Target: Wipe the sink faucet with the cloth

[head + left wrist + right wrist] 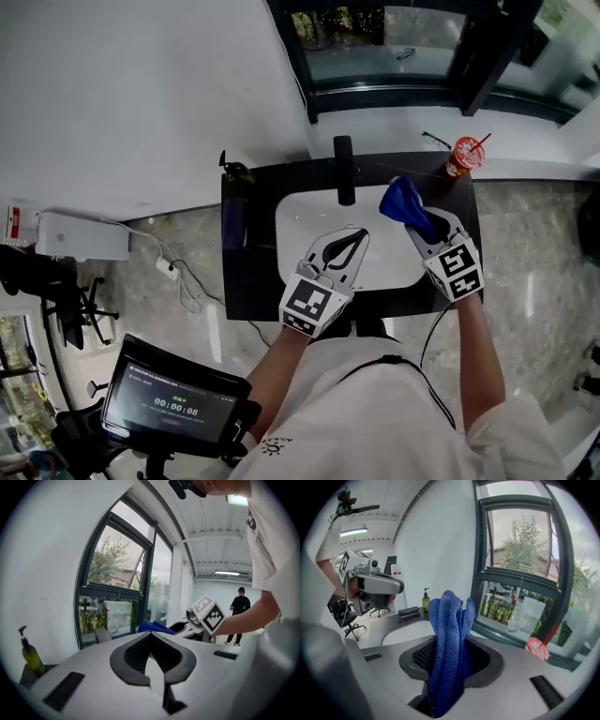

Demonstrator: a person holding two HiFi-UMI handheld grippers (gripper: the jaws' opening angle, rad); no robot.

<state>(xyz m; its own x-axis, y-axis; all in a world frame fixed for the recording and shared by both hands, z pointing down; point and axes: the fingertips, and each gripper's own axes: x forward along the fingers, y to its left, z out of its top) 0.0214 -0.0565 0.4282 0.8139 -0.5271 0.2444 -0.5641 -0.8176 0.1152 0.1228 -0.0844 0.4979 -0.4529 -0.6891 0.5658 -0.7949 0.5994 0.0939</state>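
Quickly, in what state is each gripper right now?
The left gripper is shut, with nothing between its jaws.
The right gripper is shut on the blue cloth.

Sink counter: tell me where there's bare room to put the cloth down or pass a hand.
Bare: the basin left of the faucet, and the counter at its front-left corner. Crowded: back right, where the right claw holds the cloth near the cup; the left claw hangs over the basin's middle; a soap bottle stands back left.
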